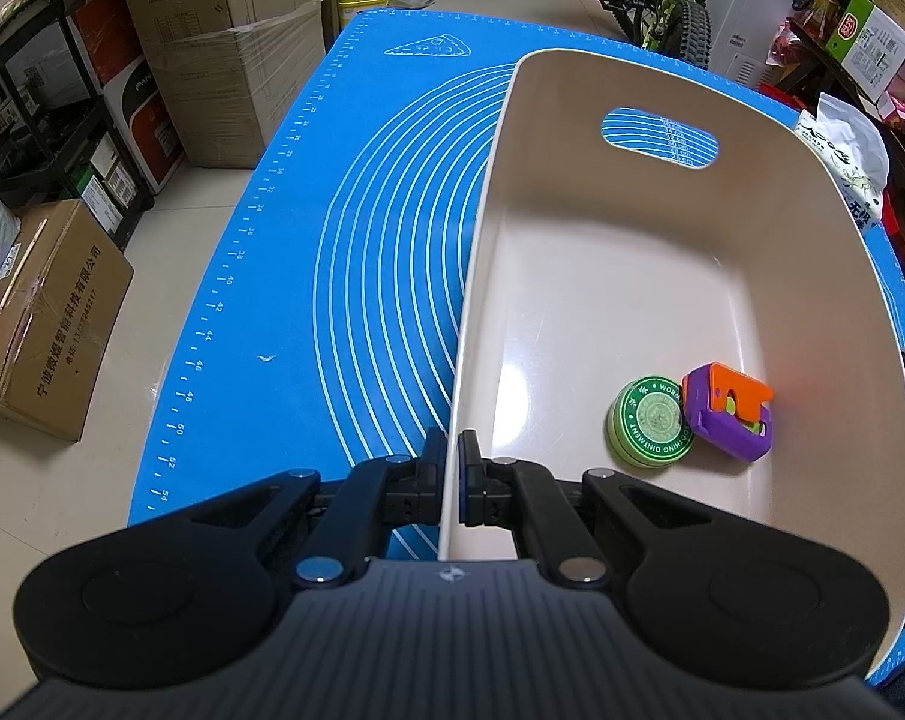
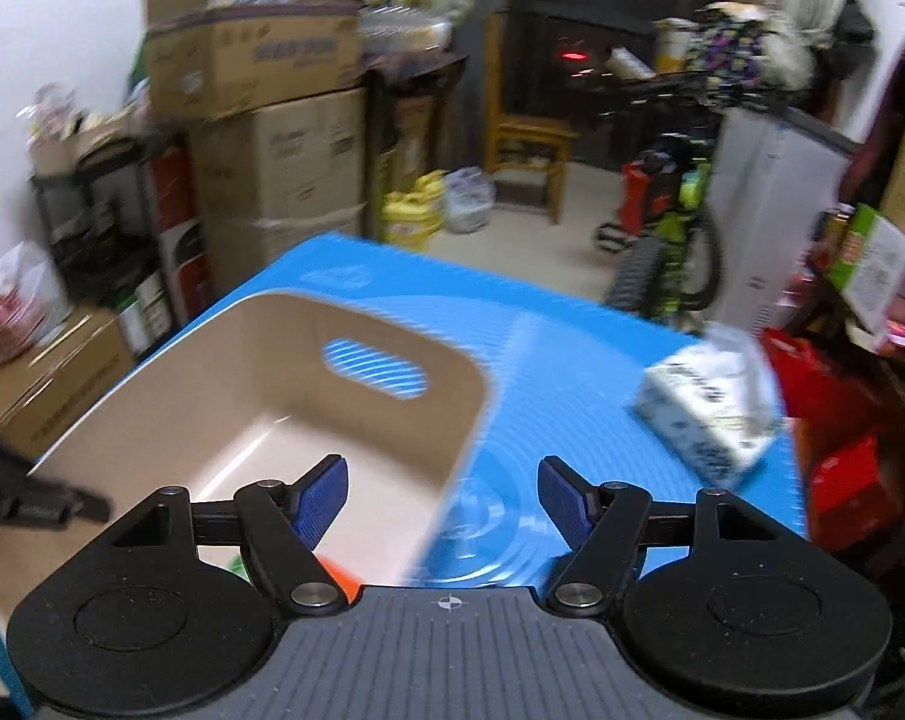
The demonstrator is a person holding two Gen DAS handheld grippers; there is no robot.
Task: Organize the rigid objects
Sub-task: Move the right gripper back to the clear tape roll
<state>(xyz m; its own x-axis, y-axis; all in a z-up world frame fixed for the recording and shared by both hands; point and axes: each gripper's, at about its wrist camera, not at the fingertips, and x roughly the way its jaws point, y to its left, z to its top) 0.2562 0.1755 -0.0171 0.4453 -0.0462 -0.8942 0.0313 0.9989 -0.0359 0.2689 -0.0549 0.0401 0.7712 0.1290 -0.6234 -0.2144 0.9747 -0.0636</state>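
A beige plastic bin with a handle slot stands on the blue mat. My left gripper is shut on the bin's near left wall, one pad on each side of it. Inside the bin lie a round green ointment tin and a purple and orange toy block, touching each other. In the blurred right wrist view my right gripper stands open above the bin's right wall with nothing between its blue pads. A bit of orange shows behind its left finger.
A white patterned pack lies on the mat to the right of the bin. Cardboard boxes, a black shelf and a bicycle surround the table. The left gripper's finger shows at the left edge of the right wrist view.
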